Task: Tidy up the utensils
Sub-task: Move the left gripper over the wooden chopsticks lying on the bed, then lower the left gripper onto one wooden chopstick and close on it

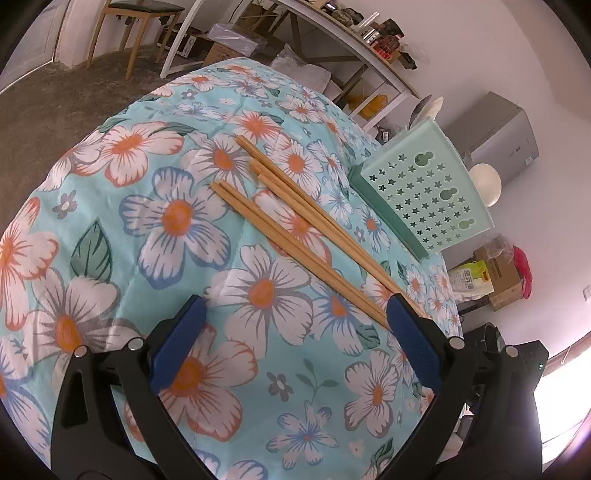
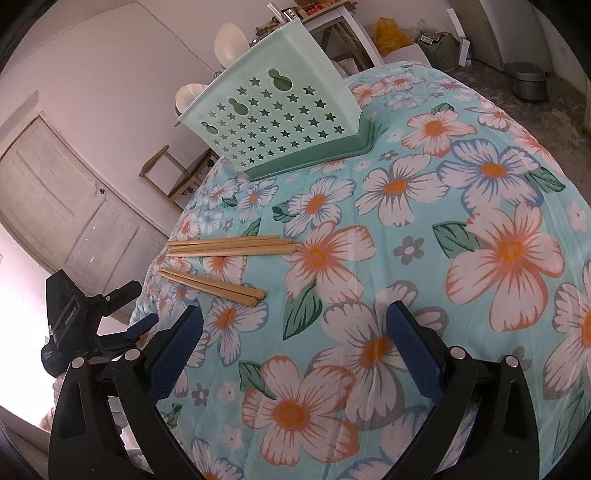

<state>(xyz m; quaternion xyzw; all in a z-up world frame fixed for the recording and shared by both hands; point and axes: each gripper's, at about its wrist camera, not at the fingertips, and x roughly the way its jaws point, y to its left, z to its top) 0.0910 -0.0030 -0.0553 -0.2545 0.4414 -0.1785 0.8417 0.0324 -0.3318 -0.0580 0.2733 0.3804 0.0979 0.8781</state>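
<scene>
Several wooden chopsticks [image 1: 295, 225] lie in two loose groups on the flowered tablecloth [image 1: 110, 229]. In the right wrist view they show as a group of three [image 2: 229, 245] and a pair [image 2: 214, 288] at the left. A mint green utensil holder [image 1: 424, 188] with star-shaped holes stands at the table's far side; it also shows in the right wrist view [image 2: 277, 118]. My left gripper [image 1: 295, 314] is open and empty, with the chopsticks' near ends beside its right finger. My right gripper [image 2: 295, 317] is open and empty above the cloth, right of the chopsticks.
The left gripper's body [image 2: 85, 314] shows at the table's left edge in the right wrist view. Around the table are a wooden chair [image 1: 136, 18], white shelving [image 1: 351, 48], a grey cabinet [image 1: 498, 129], cardboard boxes [image 1: 498, 273] and a white door [image 2: 74, 206].
</scene>
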